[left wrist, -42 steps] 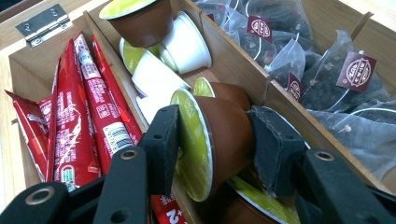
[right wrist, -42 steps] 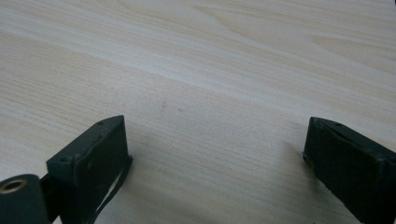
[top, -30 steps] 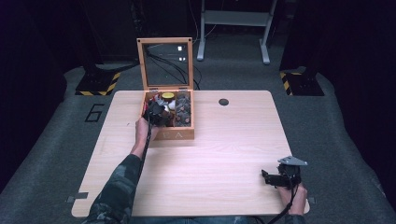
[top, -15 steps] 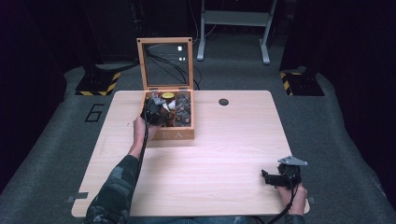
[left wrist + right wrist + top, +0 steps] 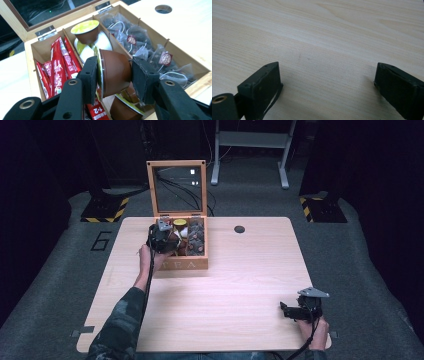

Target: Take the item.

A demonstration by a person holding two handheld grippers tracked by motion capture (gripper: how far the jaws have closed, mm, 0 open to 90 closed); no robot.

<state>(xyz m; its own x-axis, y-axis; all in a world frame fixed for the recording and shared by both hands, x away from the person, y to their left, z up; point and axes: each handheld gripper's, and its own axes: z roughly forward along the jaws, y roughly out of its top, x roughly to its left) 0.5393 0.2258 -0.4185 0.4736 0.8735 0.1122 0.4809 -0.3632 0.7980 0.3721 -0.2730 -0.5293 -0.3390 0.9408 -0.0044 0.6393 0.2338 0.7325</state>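
Little has moved since a second ago: the left hand-held gripper [image 5: 113, 75] stays over the near left part of the box [image 5: 186, 265], and the right hand-held gripper [image 5: 286, 310] stays low at the near right of the worktop [image 5: 240, 285], jaws spread wide over bare wood.

From the left gripper view, the left one pinches a brown capsule [image 5: 115, 72] lying on its side, foil lid against one black pad, rounded base against the other. Its lower edge is hidden behind the jaws, so I cannot tell whether it is touching the capsules beneath. Another capsule [image 5: 123, 108] below is cut off by the frame's bottom.

The box is pale wood with thin dividers and metal hinges; its lid [image 5: 176, 187] stands upright, a dark glass pane in it reflecting lights. The left compartment holds glossy red sachets [image 5: 58, 67], partly hidden by the jaw. The middle one holds smooth domed capsules, one upright with a yellow-green foil top [image 5: 85, 27]. The right one holds crumpled clear tea bags [image 5: 140, 47] with strings and small dark red tags. Letters on the box's near face are too small to read surely from the high view.

A round dark hole [image 5: 239, 229] sits in the worktop's far edge, right of the box.
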